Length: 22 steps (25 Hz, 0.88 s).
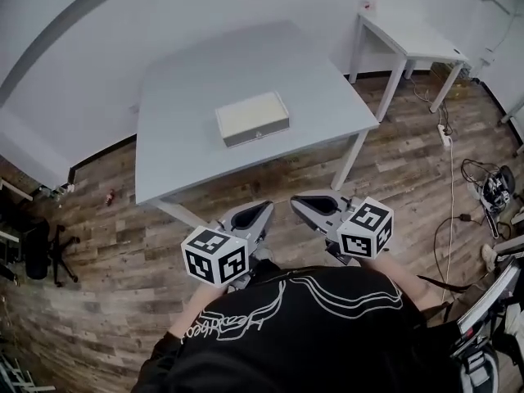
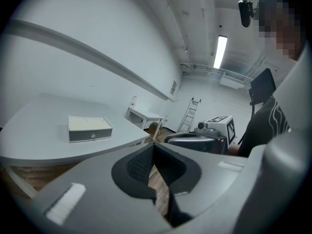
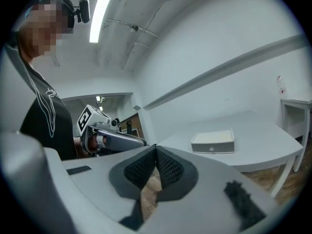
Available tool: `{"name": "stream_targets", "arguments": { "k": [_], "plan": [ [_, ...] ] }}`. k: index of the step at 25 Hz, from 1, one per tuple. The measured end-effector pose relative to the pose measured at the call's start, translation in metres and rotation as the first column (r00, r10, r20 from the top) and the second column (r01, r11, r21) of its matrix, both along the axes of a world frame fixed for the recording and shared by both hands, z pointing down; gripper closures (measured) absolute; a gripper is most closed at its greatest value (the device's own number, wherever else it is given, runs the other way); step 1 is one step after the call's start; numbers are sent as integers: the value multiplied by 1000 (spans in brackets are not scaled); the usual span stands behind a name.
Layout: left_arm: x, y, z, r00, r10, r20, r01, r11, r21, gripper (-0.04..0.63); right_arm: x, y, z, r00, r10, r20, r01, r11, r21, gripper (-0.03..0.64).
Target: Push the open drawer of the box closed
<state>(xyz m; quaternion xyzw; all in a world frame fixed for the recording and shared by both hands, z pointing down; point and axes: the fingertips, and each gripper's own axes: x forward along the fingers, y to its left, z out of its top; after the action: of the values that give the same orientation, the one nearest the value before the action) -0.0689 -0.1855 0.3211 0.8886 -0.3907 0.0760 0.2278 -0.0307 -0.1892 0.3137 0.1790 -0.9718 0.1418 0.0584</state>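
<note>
Head view: flat rect. box (image 1: 252, 118)

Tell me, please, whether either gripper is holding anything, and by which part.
Nothing is held. The left gripper and the right gripper are both shut empty, tips together, well short of the box on the table.
</note>
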Motion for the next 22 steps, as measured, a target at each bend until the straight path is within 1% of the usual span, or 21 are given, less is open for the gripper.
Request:
{"name": "stream_targets", "arguments": {
  "k": [4,9,16,22],
  "plan": [
    [2,4,-7,1000,-3,10,3,1000,20,591,1,4,-5,1000,-2,1,2,1000,16,607],
    [-1,9,-7,1000,-7,20,7,1000,18,591,0,9,-1,1000,-2,5,2,1000,3,607],
    [2,6,-6,999,9,34,-10,1000,18,591,3,3,-1,1000,11,6,-11,1000,2,607],
    [3,-3,-3,999,18,32,-19,1000,11,591,3,-2,3,1000,16,0,-16,1000,-3,607]
  ]
}}
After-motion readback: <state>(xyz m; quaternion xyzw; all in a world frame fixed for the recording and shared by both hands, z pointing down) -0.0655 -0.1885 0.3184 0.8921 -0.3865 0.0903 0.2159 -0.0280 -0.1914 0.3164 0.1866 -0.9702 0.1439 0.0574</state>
